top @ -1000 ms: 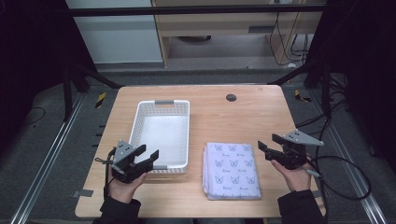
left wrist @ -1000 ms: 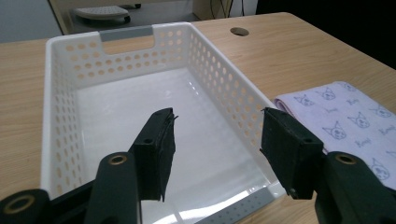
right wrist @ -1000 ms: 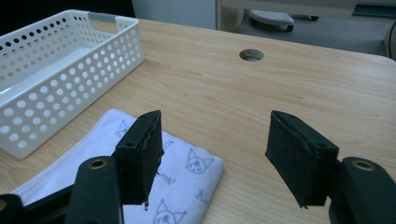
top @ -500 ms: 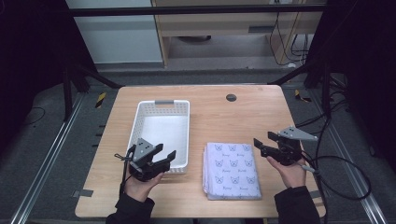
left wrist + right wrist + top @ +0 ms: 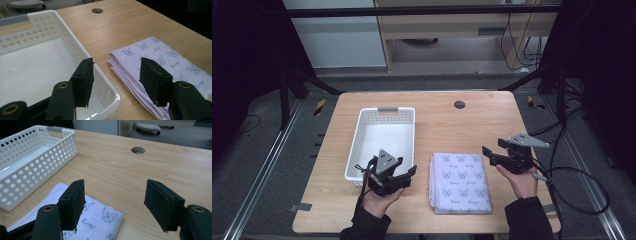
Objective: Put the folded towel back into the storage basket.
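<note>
A white perforated basket [image 5: 384,135] stands empty left of the table's middle; its near corner [image 5: 110,95] lies just under my left jaws. A folded lilac towel [image 5: 459,182] printed with cat faces lies to the right of it, flat on the wood. My left gripper [image 5: 408,176] hovers at the basket's near right corner, pointing toward the towel [image 5: 160,57], open and empty. My right gripper [image 5: 488,156] hangs past the towel's far right corner [image 5: 100,217], open; its jaws have just been opening a little wider with nothing between them.
A round cable hole [image 5: 459,104] sits near the table's far edge [image 5: 138,150]. Bare wood stretches between the basket and the right edge. Black cables [image 5: 572,185] trail off the table's right side. A strip of tape [image 5: 301,206] marks the front left corner.
My left gripper has slid to the right along the basket's near edge, closer to the towel. The right gripper has stayed about where it was, jaws a touch wider.
</note>
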The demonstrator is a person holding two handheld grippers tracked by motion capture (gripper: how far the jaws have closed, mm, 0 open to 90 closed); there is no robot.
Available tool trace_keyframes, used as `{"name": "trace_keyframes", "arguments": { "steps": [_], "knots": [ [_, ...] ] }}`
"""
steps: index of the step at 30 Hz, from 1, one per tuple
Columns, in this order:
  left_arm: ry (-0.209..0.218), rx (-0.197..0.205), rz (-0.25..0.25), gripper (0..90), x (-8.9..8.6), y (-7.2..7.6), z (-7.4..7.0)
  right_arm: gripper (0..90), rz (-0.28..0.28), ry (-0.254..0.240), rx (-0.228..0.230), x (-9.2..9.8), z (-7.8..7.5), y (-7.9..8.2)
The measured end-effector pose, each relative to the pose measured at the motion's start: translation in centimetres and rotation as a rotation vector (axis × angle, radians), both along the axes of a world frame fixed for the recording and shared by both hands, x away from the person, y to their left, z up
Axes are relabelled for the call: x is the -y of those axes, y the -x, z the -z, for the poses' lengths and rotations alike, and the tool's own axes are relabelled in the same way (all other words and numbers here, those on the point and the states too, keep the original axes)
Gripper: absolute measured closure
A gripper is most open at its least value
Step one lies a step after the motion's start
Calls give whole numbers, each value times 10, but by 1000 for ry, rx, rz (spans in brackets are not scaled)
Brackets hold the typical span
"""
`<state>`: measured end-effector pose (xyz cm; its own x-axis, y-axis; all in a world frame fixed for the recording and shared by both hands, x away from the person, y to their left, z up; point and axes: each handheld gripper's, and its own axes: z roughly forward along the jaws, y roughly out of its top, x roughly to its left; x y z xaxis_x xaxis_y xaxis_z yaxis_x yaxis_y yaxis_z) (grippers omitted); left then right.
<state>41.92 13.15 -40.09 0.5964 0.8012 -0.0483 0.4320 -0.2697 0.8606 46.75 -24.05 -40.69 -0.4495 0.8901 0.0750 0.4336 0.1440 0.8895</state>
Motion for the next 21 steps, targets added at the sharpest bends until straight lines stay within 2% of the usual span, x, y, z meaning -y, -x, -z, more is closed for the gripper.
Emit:
{"name": "trace_keyframes", "arguments": {
  "steps": [5,8,15,19,21],
  "knots": [
    [-20,-5,23,437,12,2,4,327,-5,15,-1,-2,2,-2],
    [-15,-16,34,437,20,3,8,327,-8,19,-7,-3,4,-3],
    [-53,-32,69,437,37,8,17,326,-15,33,-21,-9,8,-4],
    [-61,-49,81,437,42,10,23,326,-18,40,-25,-11,11,-5],
    [-80,-63,92,437,46,12,29,326,-22,49,-33,-13,14,-7]
  ]
}}
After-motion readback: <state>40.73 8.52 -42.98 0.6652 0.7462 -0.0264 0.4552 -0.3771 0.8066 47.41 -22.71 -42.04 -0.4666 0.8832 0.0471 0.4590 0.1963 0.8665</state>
